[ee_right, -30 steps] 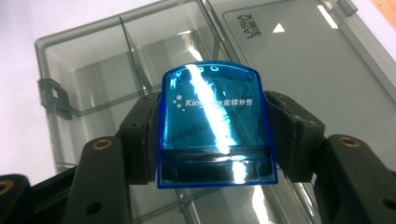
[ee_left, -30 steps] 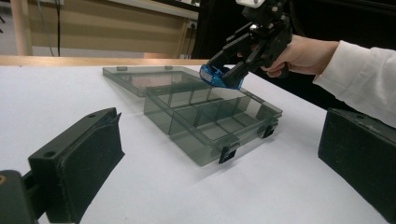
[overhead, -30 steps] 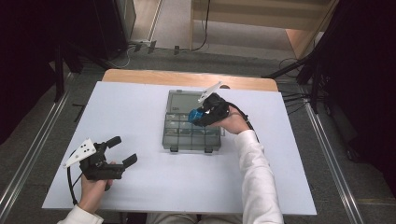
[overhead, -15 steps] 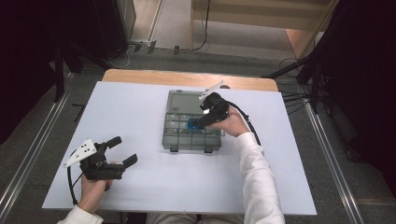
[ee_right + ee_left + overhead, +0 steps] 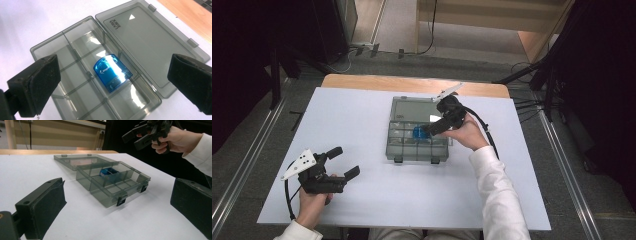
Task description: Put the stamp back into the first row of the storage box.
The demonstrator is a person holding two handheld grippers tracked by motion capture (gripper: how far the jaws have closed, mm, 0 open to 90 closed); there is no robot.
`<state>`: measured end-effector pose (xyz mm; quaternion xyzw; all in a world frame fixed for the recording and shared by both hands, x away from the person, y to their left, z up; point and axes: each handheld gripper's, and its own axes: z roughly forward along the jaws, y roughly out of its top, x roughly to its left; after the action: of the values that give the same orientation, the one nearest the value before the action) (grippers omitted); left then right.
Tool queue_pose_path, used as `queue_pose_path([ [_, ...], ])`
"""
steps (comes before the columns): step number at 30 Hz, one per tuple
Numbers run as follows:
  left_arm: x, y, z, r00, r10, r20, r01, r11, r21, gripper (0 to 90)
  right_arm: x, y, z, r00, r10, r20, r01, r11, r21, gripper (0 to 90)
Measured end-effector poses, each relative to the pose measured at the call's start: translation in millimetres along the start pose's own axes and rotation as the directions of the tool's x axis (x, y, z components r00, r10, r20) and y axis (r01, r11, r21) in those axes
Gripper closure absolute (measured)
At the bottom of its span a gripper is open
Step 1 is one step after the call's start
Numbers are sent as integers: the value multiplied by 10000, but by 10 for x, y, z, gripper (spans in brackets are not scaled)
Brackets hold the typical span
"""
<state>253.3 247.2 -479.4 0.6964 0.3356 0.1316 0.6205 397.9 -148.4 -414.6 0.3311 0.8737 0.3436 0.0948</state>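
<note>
Blue case [image 5: 112, 72] dropped in the box [image 5: 418, 148]; right gripper [image 5: 435, 127] just spread, empty. Left gripper [image 5: 343, 161] idles spread at 7 o'clock. Next, probably flip the lid [image 5: 150, 42] shut.

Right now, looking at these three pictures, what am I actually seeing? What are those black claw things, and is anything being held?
No robot here: a person sits at a white table and holds a hand tool in each hand. Each tool has two black padded fingers and carries its own small camera.

One picture looks down from above the table. The other two look out along each tool's own fingers.

On the table lies a smoky clear plastic organizer box, its lid folded back flat. A small blue case lies in one of its compartments.

The right gripper hangs above the box. Its fingers have just been opening; they stand wide apart with nothing between them, the blue case lying below them in the box. The left gripper rests near the table's front left, open and empty.
</note>
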Motion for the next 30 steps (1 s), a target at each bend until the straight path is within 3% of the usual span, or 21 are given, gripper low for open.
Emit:
queue_pose_path([
  [7,3,1,-5,10000,4,-1,-4,10000,-9,0,76,-22,-202,9998,72,207,-70,9999,-114,0],
  [13,15,0,-9,10000,-54,-51,54,10000,-21,0,111,-95,-334,9994,226,265,-212,9983,-543,0],
  [17,10,-3,-2,10000,-48,-43,48,10000,-5,0,99,-216,-399,9988,361,324,-343,9980,-530,0],
  [30,10,-8,9,10000,-18,-52,19,9999,105,0,74,-672,-649,9911,1111,733,-992,9837,-1500,0],
])
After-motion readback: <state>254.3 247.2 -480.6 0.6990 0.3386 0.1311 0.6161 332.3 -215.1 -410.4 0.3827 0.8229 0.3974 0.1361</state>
